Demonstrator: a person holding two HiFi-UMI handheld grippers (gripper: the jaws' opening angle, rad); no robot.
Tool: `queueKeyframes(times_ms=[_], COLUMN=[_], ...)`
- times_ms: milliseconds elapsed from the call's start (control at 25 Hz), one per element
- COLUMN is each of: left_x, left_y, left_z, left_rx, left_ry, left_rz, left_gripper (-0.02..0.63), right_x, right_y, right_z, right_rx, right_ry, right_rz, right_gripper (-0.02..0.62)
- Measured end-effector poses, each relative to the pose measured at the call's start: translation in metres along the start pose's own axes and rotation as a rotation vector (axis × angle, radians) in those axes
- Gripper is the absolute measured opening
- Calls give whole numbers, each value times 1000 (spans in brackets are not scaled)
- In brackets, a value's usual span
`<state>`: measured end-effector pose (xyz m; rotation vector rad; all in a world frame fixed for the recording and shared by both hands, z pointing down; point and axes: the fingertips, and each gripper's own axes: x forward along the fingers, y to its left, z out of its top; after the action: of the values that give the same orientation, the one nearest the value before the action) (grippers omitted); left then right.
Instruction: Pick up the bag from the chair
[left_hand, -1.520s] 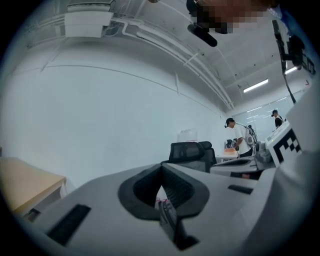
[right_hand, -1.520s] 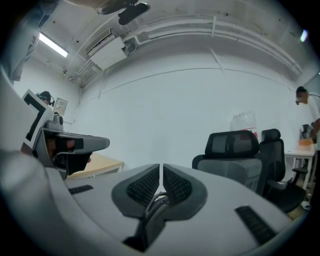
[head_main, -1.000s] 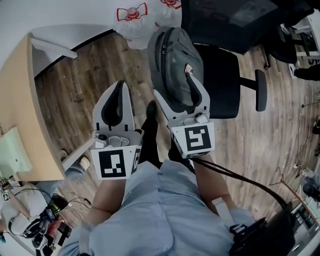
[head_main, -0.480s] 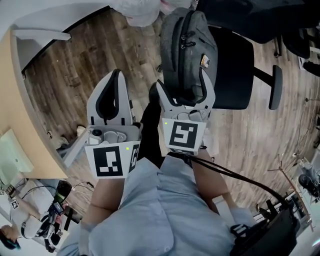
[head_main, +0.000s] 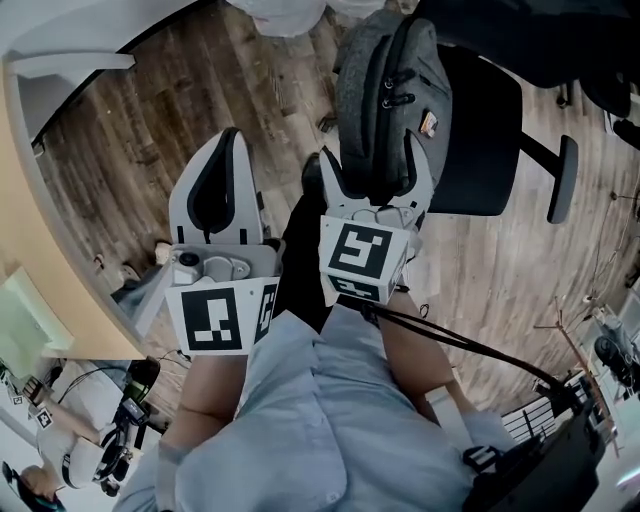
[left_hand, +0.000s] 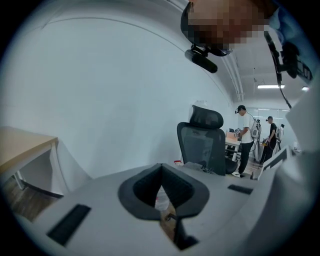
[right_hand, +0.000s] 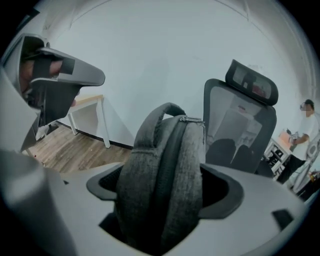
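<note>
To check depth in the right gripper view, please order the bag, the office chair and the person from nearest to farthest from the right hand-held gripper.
1. bag, held between the jaws.
2. office chair, behind it, to the right.
3. person, far right edge.

The grey backpack (head_main: 385, 95) stands upright, zipper upward, beside the black chair (head_main: 480, 140) seat, perhaps touching it.

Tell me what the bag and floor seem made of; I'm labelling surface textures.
Bag: matte grey woven fabric, judging by its heathered weave, stitched seams and zips. Floor: wood-grain planks with a low sheen; whether solid wood or laminate, the look leaves open.
</note>
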<state>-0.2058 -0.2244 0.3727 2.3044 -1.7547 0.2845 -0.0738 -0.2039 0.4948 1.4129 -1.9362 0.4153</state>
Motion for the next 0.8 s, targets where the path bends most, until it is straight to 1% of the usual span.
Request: queueKeyframes(times_ms=[80, 120, 160, 200, 320, 480, 640, 800], left_x=[2, 2, 3, 4, 9, 13, 16, 23], left_y=[0, 0, 0, 0, -2, -9, -23, -33], left_z=[0, 0, -1, -1, 4, 15, 24, 33], left_rx=[-2, -5, -8, -11, -15, -7, -1, 2], left_ry=[1, 1, 0, 0, -6, -25, -50, -61], left_rz=[-9, -13, -18, -23, -38, -59, -88, -117], left_gripper=[2, 2, 2, 2, 2, 2, 2, 2], right_x=[4, 5, 6, 6, 4, -4, -13, -12], right_y=[2, 3, 3, 1, -12, -40, -73, -95], right_z=[-2, -2, -2, -2, -2, -3, -6, -7], right_rx=[6, 10, 13, 15, 23, 50, 121, 167], right_ry=[34, 40, 39, 36, 29, 12, -12, -28], right_rz=[25, 39, 48, 50, 32, -6, -27, -27], right_gripper=[437, 414, 353, 320, 273, 205, 169, 160])
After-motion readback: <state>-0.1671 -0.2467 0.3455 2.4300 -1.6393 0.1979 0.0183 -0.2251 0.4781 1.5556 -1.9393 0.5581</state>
